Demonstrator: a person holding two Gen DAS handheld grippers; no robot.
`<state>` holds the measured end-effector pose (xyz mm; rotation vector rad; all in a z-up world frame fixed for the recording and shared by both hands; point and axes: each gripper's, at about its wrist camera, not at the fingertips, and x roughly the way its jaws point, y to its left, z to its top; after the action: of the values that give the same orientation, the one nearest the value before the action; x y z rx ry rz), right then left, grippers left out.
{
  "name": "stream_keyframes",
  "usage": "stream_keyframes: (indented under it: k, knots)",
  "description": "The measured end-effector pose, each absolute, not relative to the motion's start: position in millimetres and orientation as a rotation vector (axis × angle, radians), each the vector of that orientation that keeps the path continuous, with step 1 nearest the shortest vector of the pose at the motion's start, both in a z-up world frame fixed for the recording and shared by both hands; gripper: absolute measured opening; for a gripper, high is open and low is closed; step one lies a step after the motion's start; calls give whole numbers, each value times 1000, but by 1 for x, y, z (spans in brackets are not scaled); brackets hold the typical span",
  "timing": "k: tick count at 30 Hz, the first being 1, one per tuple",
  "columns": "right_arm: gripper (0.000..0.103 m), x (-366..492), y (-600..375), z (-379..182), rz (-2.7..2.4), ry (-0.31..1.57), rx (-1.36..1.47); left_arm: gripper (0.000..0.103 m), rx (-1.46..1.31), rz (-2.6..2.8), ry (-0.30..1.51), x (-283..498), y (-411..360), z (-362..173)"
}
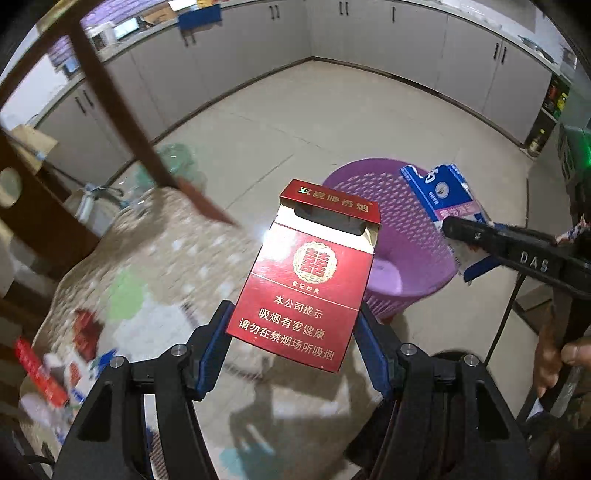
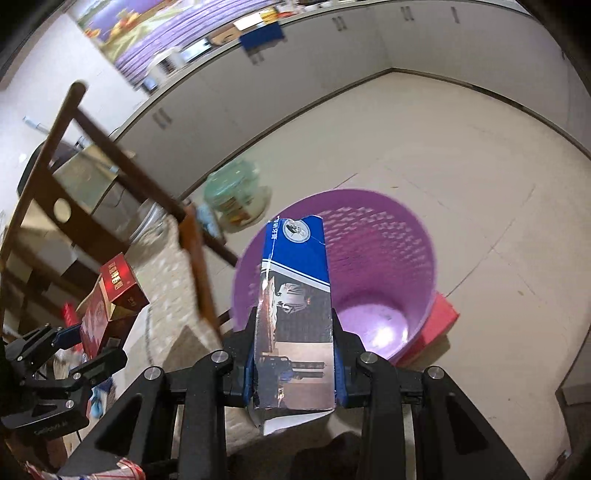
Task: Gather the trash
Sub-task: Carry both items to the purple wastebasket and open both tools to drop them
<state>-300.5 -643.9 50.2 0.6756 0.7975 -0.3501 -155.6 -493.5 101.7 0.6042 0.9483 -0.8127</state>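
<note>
Open tiled floor (image 1: 295, 122) runs to the cabinets (image 1: 369, 33); a chair (image 2: 92, 155) crowds the table (image 1: 177, 258) edge. Purple bin (image 2: 369, 258) stands on the floor just beside the table, looks empty, with a red box (image 2: 439, 317) touching its base. Left gripper (image 1: 295, 328): jaws mid-wide, clamped on a red pack (image 1: 306, 273), flap open, near the bin. Right gripper (image 2: 295, 354): jaws narrow, clamped on a blue carton (image 2: 295, 288) over the bin rim. Litter (image 1: 55, 373) on the table.
</note>
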Motion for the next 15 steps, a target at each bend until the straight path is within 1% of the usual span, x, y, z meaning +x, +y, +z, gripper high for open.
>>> stream_keyframes:
  k: [6,13,15]
  knots:
    - [34,-302,-674,37,-387,788,720,64,586,-836,1000,-137,-543,86]
    - [35,-291,-687,25,-407,802,725,65,525,-872,1027,-122,-563,80]
    - [45,-289,-689,22,-411,805,731,70,496,-882,1039,-118,-561,81]
